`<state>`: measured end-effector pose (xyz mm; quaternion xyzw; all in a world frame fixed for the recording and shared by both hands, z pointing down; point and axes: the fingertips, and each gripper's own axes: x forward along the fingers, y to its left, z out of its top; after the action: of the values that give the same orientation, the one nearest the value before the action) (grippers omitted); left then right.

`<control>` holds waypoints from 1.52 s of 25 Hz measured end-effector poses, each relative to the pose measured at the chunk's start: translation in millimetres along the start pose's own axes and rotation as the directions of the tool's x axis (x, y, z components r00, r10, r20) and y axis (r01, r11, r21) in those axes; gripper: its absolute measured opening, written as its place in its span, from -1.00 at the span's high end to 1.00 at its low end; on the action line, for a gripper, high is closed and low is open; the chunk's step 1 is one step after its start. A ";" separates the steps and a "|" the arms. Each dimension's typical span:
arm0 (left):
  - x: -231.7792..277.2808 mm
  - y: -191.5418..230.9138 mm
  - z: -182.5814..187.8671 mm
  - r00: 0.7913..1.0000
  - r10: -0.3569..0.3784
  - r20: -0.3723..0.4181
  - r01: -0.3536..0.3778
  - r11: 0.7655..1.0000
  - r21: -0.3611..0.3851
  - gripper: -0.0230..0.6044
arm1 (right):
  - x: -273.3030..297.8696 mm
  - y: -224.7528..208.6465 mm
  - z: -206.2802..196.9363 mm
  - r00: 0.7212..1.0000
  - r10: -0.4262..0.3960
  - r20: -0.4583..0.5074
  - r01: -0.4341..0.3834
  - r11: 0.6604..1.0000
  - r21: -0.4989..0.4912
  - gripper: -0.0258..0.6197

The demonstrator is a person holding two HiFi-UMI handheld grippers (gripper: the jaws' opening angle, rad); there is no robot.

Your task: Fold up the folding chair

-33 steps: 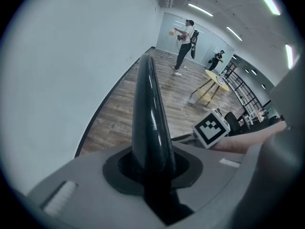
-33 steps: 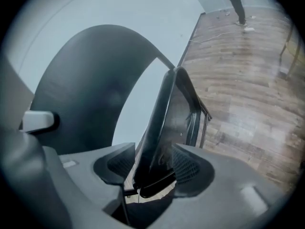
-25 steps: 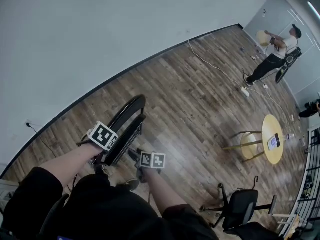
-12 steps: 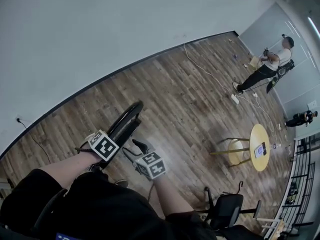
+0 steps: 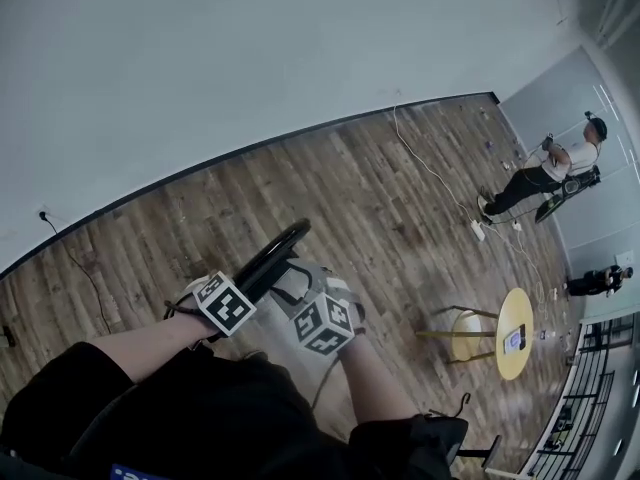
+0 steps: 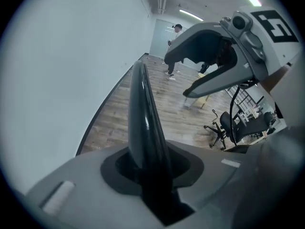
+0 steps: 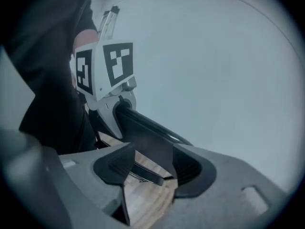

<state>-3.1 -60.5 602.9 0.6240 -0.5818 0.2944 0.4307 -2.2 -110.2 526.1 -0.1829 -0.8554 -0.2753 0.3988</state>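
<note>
The black folding chair (image 5: 272,256) stands on the wood floor in front of me, its curved frame seen edge-on as one thin arc. In the left gripper view its glossy black bar (image 6: 144,118) runs up between the pads of my left gripper (image 6: 148,173). Those jaws have just been opening a little, and the pads still lie against the bar. My right gripper (image 7: 150,168) grips a dark flat part of the chair (image 7: 155,149) between its ribbed pads. In the head view the left gripper (image 5: 240,290) and right gripper (image 5: 300,280) sit side by side at the chair's near end.
A person (image 5: 545,173) stands far right by the wall. A round yellow table (image 5: 515,333) and a yellow stool (image 5: 465,333) stand to the right. A white cable with a power strip (image 5: 480,230) lies on the floor. An office chair (image 5: 440,430) is bottom right.
My right gripper has risen and rolled over, and now sits close beside the left one. The chair's two black loops have closed into one thin arc. The left gripper has kept its place.
</note>
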 end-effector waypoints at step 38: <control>17.6 -70.8 -5.9 0.986 0.155 -0.055 -0.155 0.988 -0.006 0.65 | 41.3 30.0 -103.2 0.750 0.524 -0.404 -0.606 0.299 -0.737 0.46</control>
<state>69.7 -67.0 607.1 0.5664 -0.6181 0.3409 0.4253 48.4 -146.6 623.0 -0.6258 -0.4756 -0.4974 0.3671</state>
